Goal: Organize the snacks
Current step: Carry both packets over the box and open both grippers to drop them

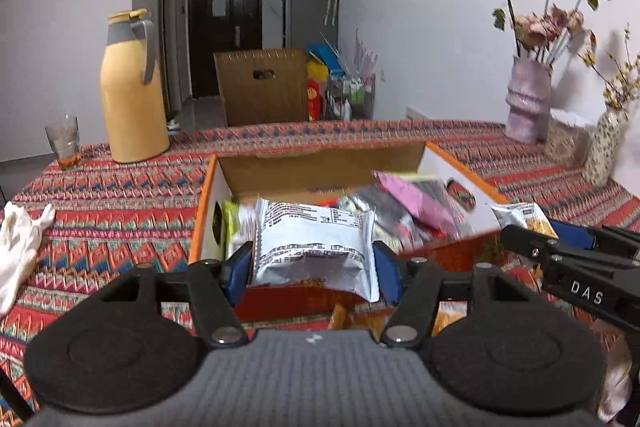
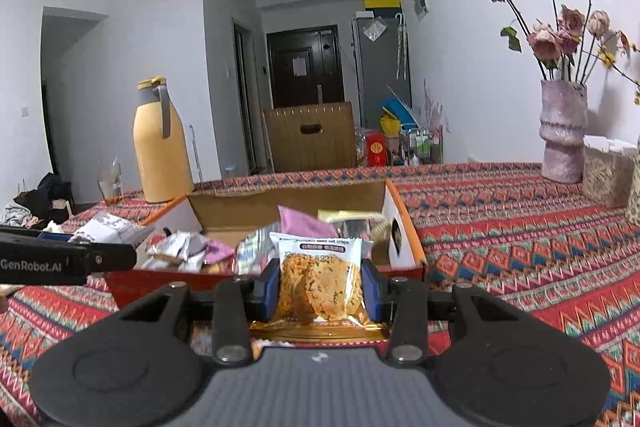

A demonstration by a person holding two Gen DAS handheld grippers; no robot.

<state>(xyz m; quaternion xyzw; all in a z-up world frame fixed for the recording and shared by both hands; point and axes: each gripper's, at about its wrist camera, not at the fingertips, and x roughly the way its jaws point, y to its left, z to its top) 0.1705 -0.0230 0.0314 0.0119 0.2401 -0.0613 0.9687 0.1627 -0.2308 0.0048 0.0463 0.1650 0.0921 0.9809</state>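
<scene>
An open cardboard box (image 1: pixel 320 171) with an orange rim holds several snack packets, among them a pink one (image 1: pixel 416 203). My left gripper (image 1: pixel 314 263) is shut on a silver snack packet (image 1: pixel 316 247), held just in front of the box's near wall. In the right wrist view my right gripper (image 2: pixel 321 287) is shut on a clear packet with a brown cookie (image 2: pixel 320 287), also before the box (image 2: pixel 288 203). The right gripper's arm (image 1: pixel 576 267) shows at the right of the left wrist view, with its packet (image 1: pixel 520 215) beyond it. The left gripper's arm (image 2: pixel 68 259) shows at the left of the right wrist view.
On the patterned tablecloth (image 1: pixel 120 195) stand a yellow thermos jug (image 1: pixel 132 91), a glass (image 1: pixel 64 143), a pink vase of dried roses (image 1: pixel 528 99) and a second speckled vase (image 1: pixel 606 147). A white cloth (image 1: pixel 20 243) lies at the left. A brown chair back (image 1: pixel 262 87) is beyond the table.
</scene>
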